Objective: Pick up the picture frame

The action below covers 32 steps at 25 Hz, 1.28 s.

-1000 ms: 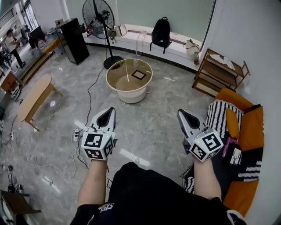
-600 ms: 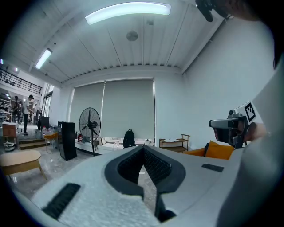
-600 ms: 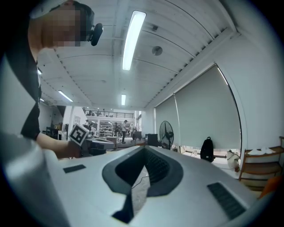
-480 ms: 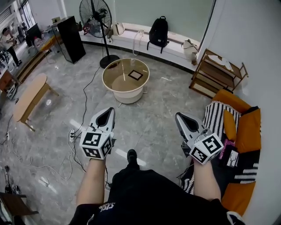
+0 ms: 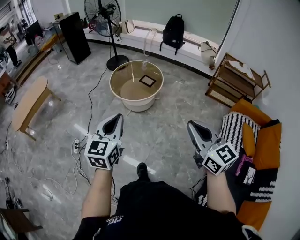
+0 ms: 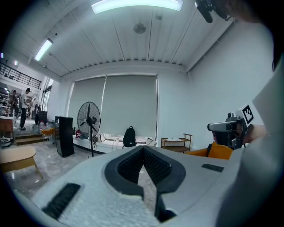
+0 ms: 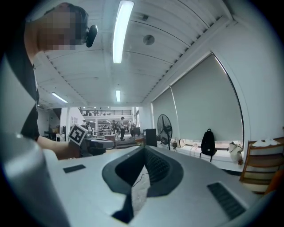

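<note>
On the far-right part of the round glass-topped surface with the white drum base [image 5: 137, 104]: small dark-rimmed picture frame [image 5: 147, 80], lying flat, face up.
- Frame looks close to square, so can't call a long axis. It sits turned like a diamond: one corner points toward the person, the opposite one toward the window bench.
- All four frame edges are clear of the rim. Nearest rim is the far-right arc; there's more bare glass on the near and left sides.

Tongs:
- Left tongs [image 5: 117, 116]: jaws fully together, nothing between the pads. Held low in front of the person, tips toward the surface, well apart from it.
- Right tongs [image 5: 191, 123]: same, closed and empty, tips angled slightly inward.

Room for moving:
- Grey marble floor [image 5: 161, 126] between the tongs and the surface is bare.
- Left of that lane, a black cable runs from the surface's side down to a white power strip [image 5: 76, 146].
- Black pedestal fan [image 5: 104, 10]: its base stands just behind the surface on the far-left.
- Right side is tighter, with a wooden slatted rack [image 5: 236, 79] and an orange sofa with striped cushion [image 5: 262, 140] beside the right arm.
- Oval wooden side table [image 5: 29, 105] is well off to the left.
- Black backpack [image 5: 173, 30] sits on the bench beyond.
</note>
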{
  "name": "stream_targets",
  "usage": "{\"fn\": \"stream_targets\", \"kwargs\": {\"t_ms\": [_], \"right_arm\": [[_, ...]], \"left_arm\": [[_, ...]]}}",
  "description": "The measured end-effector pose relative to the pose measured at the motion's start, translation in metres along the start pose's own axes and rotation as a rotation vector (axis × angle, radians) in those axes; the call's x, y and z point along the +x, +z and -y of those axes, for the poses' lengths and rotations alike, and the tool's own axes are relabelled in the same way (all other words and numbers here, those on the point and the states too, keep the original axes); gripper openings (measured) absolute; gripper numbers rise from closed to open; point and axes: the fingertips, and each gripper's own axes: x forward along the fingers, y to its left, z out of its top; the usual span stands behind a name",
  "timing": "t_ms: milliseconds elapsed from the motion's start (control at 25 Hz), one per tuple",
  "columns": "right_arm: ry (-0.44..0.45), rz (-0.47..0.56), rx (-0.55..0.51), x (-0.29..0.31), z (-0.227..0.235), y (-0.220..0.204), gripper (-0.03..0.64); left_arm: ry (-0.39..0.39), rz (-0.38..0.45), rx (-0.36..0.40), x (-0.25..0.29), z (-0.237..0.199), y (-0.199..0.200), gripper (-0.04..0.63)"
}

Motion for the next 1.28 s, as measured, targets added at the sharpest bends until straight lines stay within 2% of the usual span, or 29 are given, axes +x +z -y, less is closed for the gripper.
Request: {"fn": "stream_targets", "kwargs": {"t_ms": [400,680,1000,1280], "right_arm": [[0.02,-0.049,0.006,0.118,0.026,0.003,0.005],[0.017,-0.058,0.0,0.174,0.015,0.008,0.005],[-0.018,-0.1,0.028,0.196,0.04,-0.006,0.005],[0.015,-0.104,0.052,0.236,0.067,-0.017,0.005]], "left_arm": [[-0.041,-0.013,-0.032,0.072,-0.076,0.002,0.009],[-0.069,-0.015,-0.027,0.093,-0.129,0.009,0.009],[-0.079,-0.01,-0.055,0.123,-0.151,0.008,0.009],[-0.057,-0.029,-0.06,0.156,-0.172,0.001,0.009]]}}
